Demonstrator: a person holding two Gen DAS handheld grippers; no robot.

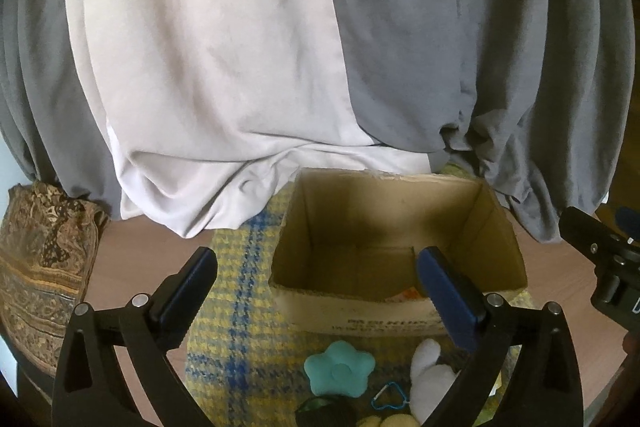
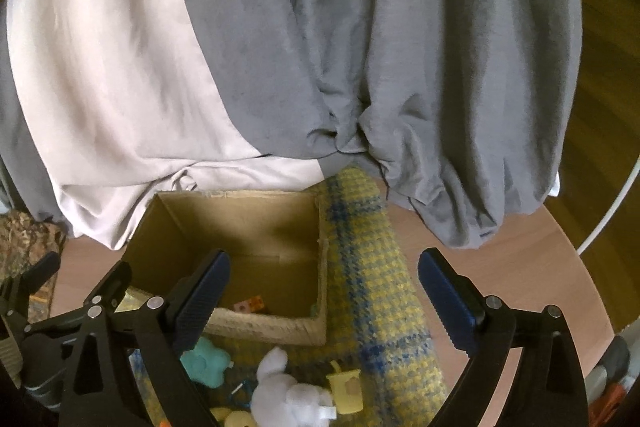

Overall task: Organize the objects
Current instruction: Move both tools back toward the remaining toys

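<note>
Over on the far left a folded paisley cloth (image 1: 44,267) sits at the edge of the round wooden table (image 1: 132,259), and from there my eye runs to the left gripper (image 1: 316,287), its jaws spread wide with nothing between them. Below it, on the yellow-and-blue checked mat (image 1: 236,299), lies the teal flower-shaped toy (image 1: 340,367); it looks soft and squashy, light enough to lift by pinching across two petals. Just beside it is a thin blue heart-shaped clip (image 1: 390,397), small and probably slippery, best nipped on its wire edge. Next comes the white plush toy (image 1: 432,375), floppy and featherweight I'd guess, so a squeeze round its middle should do. Behind them all stands the open cardboard box (image 1: 400,231), stiff-walled, with a few small pieces already lying on its floor near the front wall. Further right a little yellow toy bucket (image 2: 346,389) stands on the mat, hard plastic by its look, easy to take by its rim. The right gripper (image 2: 324,291) also hangs released and empty, hovering near the box front. At the back, pale and grey curtains (image 2: 280,47) drape down onto the tabletop, crowding the box from behind
</note>
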